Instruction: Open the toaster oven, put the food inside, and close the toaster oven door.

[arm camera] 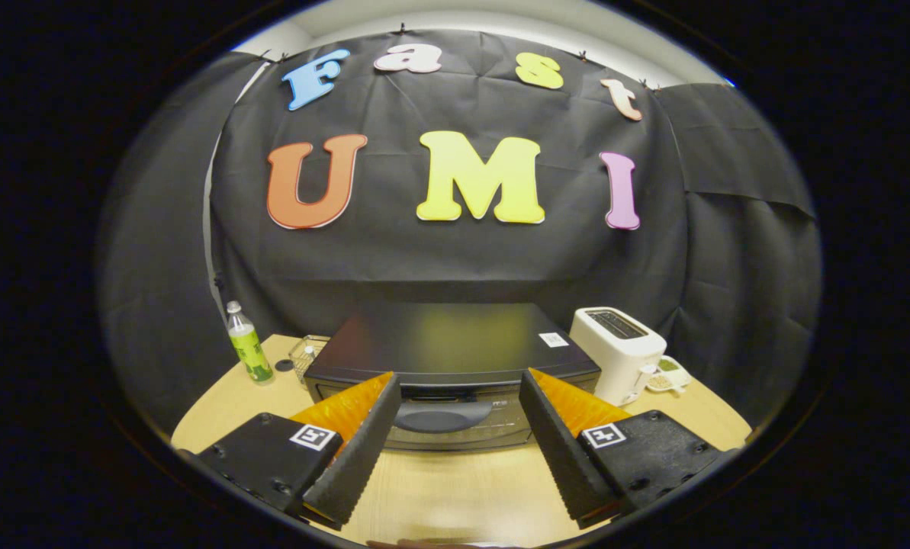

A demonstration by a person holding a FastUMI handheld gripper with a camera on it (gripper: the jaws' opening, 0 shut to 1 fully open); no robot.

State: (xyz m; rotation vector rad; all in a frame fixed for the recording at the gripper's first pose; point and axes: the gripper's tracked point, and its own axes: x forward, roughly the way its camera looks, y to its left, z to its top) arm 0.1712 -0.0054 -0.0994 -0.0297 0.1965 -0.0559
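A black toaster oven [447, 343] stands on the wooden table [455, 488], straight ahead of my gripper [458, 393]. Its door is shut, and the curved door handle [439, 417] lies between and just beyond my fingertips. The gripper is open, its two fingers spread wide to either side of the handle, with nothing between them. I hover a little above the table, slightly higher than the oven's front. No food shows here.
A white slot toaster [618, 351] stands right of the oven, with a small white dish [668, 375] beside it. Left of the oven are a clear container [307, 354] and a green-labelled bottle [245, 345]. Black cloth walls the booth behind.
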